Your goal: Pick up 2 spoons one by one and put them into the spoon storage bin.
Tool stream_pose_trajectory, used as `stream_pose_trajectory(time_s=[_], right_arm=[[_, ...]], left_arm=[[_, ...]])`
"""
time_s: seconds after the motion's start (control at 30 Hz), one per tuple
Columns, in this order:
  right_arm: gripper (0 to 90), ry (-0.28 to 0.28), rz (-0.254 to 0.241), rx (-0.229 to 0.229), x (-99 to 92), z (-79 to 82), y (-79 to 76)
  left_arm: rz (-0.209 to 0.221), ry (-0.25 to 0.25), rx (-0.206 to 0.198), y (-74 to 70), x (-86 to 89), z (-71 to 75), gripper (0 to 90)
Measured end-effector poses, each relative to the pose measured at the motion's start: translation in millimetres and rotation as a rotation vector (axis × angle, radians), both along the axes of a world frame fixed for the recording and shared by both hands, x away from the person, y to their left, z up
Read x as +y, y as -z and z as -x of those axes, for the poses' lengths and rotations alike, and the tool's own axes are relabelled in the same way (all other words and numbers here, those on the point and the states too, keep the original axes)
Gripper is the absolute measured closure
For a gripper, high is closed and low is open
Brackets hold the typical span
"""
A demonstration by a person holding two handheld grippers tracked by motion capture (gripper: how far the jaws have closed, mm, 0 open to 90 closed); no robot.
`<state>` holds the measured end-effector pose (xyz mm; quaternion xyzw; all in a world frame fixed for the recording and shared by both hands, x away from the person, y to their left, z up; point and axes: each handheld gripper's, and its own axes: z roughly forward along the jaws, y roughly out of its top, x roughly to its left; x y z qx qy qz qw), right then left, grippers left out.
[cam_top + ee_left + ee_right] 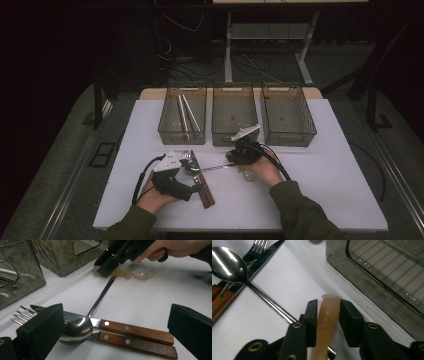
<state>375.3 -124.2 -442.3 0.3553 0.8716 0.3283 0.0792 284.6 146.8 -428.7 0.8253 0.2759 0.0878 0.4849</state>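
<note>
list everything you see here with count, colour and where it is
translucent amber plastic-handled piece: 1, amber, between the right gripper's jaws, pads on it
steel spoon: 1, silver, bowl resting on the knife and fork, handle running toward the right gripper
wooden-handled knife: 1, brown handle, near left gripper
wooden-handled fork: 1, brown handle, beside the knife
smoky clear plastic bins: 3, grey, in a row at the table's far side
white sticks: 2, in the left bin
white table: 1
left gripper: black, open above the cutlery
right gripper: black, shut on the amber piece
</note>
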Motion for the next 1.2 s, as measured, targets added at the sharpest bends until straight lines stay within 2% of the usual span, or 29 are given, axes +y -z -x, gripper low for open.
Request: stream_pose_trajectory(time_s=[0.23, 0.47, 0.83, 1.2], right_arm=[[73.3, -0.003, 0.001, -0.004, -0.7, -0.2, -0.3], [73.6, -0.009, -0.037, 0.004, -6.3, 1.3, -8.5], [73.7, -0.012, -0.118, -0.015, -18.0, 4.6, -34.5], [73.6, -0.019, -0.149, -0.05, -21.8, -2.3, -63.5]], left_arm=[[-0.002, 0.003, 0.0, -0.3, 0.2, 0.1, 0.0], [-0.005, 0.008, 0.005, 0.9, -0.1, -0.4, 0.2], [-0.005, 0.007, 0.007, 1.2, -0.1, -0.6, 0.4], [-0.001, 0.004, 0.011, 1.4, 0.1, -0.8, 0.4]])
